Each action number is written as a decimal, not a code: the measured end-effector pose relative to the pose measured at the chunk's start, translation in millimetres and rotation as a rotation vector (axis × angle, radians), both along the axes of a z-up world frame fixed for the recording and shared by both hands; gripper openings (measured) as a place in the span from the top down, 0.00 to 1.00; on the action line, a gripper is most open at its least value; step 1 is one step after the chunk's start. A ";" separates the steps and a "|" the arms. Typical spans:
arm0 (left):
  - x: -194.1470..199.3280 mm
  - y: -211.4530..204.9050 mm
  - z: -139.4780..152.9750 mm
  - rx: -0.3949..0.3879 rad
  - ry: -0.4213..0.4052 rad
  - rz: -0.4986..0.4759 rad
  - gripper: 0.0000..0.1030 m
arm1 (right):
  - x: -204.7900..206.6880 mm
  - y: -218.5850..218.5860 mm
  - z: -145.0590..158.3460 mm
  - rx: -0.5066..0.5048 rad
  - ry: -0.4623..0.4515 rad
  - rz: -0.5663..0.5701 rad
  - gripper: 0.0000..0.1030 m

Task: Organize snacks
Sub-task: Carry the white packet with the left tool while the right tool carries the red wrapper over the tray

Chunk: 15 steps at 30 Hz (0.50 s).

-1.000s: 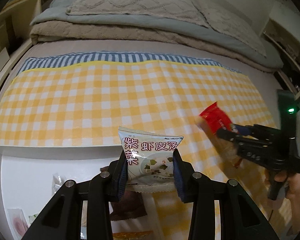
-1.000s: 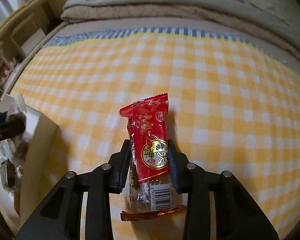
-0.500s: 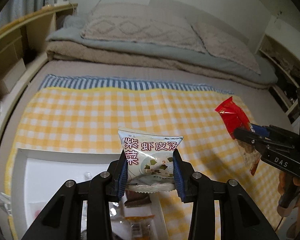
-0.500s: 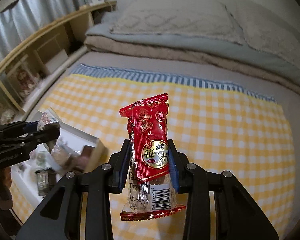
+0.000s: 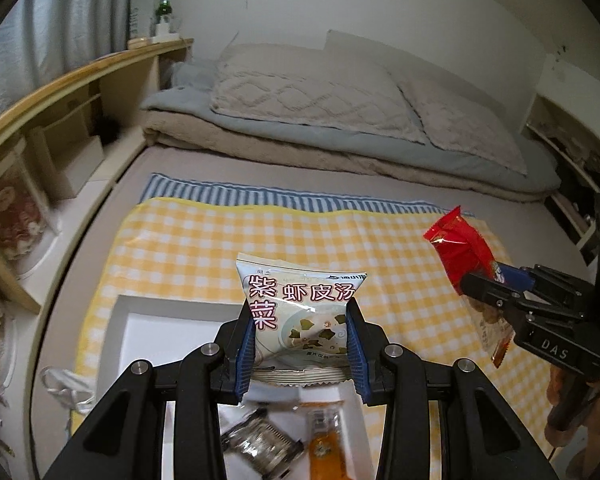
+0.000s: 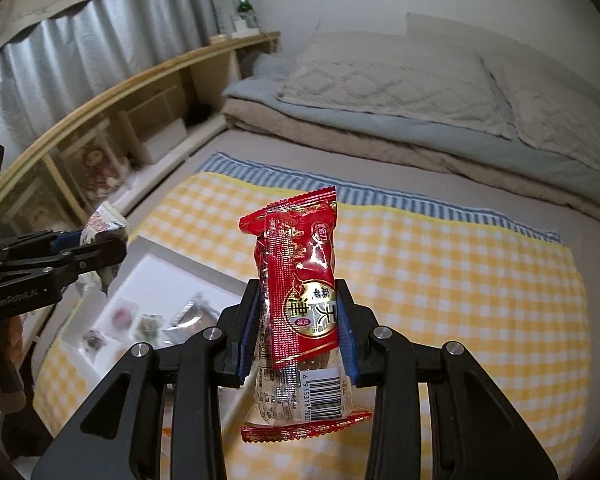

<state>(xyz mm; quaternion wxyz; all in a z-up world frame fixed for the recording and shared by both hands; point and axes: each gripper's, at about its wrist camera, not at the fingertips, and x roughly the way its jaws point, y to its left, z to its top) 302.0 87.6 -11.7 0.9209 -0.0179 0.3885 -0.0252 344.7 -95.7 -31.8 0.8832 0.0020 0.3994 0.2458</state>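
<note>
My left gripper point(image 5: 301, 326) is shut on a pale blue soup packet point(image 5: 300, 308) with purple lettering, held upright in the air above the white tray point(image 5: 148, 316). My right gripper point(image 6: 296, 320) is shut on a red snack packet point(image 6: 300, 280) with a clear lower end and a barcode, also held high over the yellow checked cloth point(image 6: 440, 280). In the left wrist view the right gripper point(image 5: 496, 284) shows at the right edge with the red packet point(image 5: 460, 252). The right wrist view catches the left gripper point(image 6: 100, 248) at the far left, above the tray point(image 6: 172, 272).
The white tray holds several small wrapped snacks point(image 6: 148, 326), among them a silver packet point(image 5: 260, 444) and an orange one point(image 5: 324, 440). Folded bedding and pillows point(image 5: 320, 100) lie beyond the cloth. A wooden shelf point(image 5: 60, 92) runs along the left. A white plastic bag point(image 5: 64, 388) lies left of the tray.
Both grippers have risen well above the cloth with their packets still gripped. The views have tilted up, so the tray, pillows, shelf and wall now show.
</note>
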 end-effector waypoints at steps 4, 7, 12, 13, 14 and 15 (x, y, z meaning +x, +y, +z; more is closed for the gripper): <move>-27.9 15.1 13.8 -0.001 -0.015 0.016 0.62 | -11.4 22.1 7.3 0.011 -0.014 0.036 0.66; -47.3 27.8 17.3 0.008 -0.028 0.037 0.62 | -18.1 40.3 10.1 0.021 -0.019 0.065 0.65; -73.2 51.7 10.2 -0.001 -0.030 0.063 0.62 | -25.2 67.4 6.9 0.031 -0.013 0.114 0.66; -77.5 57.9 7.2 -0.006 -0.030 0.069 0.62 | -26.1 74.1 4.6 0.028 -0.008 0.124 0.65; -80.6 64.0 4.7 -0.015 -0.030 0.074 0.62 | -27.0 79.1 2.5 0.026 -0.005 0.131 0.65; -83.6 70.6 1.9 -0.028 -0.031 0.079 0.62 | -27.7 86.5 -0.3 0.024 -0.002 0.140 0.65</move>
